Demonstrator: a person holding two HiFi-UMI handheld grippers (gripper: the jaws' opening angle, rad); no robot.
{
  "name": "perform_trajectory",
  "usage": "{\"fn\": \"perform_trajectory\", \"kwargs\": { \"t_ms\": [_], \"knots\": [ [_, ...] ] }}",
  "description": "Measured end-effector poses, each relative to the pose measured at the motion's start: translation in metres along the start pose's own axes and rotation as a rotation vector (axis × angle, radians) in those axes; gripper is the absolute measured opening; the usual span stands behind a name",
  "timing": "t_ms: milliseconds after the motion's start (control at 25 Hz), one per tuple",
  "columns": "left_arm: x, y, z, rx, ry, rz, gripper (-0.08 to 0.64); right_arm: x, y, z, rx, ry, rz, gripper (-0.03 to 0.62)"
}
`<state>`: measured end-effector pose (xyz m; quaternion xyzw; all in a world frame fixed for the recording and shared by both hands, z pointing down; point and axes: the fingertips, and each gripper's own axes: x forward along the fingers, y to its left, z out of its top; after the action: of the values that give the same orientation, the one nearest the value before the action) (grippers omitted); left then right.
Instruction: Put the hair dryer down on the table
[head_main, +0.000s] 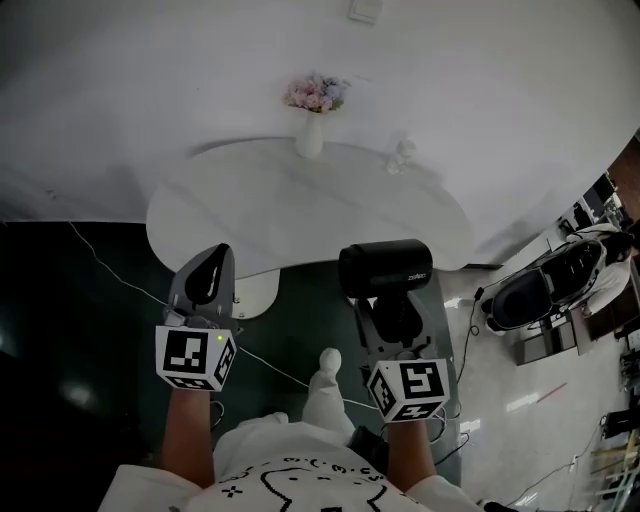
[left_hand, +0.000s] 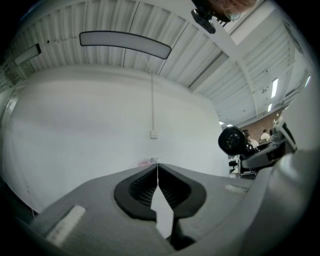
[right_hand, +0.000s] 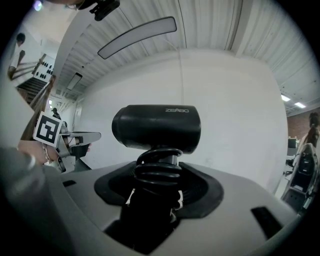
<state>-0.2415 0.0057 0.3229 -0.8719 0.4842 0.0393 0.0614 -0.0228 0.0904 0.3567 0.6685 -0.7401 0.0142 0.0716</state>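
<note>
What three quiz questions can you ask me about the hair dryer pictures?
1. True or false: the hair dryer already lies on the white table.
2. What stands at the table's far edge? A, a kettle; B, a vase of flowers; C, a lamp.
3. Fill in: the left gripper is shut with nothing in it, and the dryer's handle is clamped in the ___ gripper.

Key
1. False: it is held upright in a gripper.
2. B.
3. Right: the right gripper holds it.
</note>
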Motion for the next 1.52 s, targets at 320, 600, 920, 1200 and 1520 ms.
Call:
{"fn": "perform_trajectory", "kwargs": {
  "t_ms": [320,600,920,1200,1520],
  "knots": [
    [0.072,-0.016,-0.016,0.012,0.014,0.038,0.020,0.067,-0.057,-0.008,0.010,0.002,0.061,0.255],
    [0.183,-0.039,-0.015,0.015,0.023,0.067,0.020,0.142,-0.143,-0.011,-0.027,0.074,0.147,0.255],
    [0.274,-0.071,-0.023,0.028,0.038,0.080,0.020,0.210,-0.220,-0.021,-0.066,0.129,0.189,0.255],
    [0.314,-0.075,-0.037,0.038,0.063,0.096,0.020,0.261,-0.256,-0.031,-0.167,0.177,0.253,0.255],
    [0.339,-0.059,-0.055,-0.066,0.076,0.104,0.020,0.320,-0.270,-0.038,-0.353,0.246,0.344,0.254]
  ]
}}
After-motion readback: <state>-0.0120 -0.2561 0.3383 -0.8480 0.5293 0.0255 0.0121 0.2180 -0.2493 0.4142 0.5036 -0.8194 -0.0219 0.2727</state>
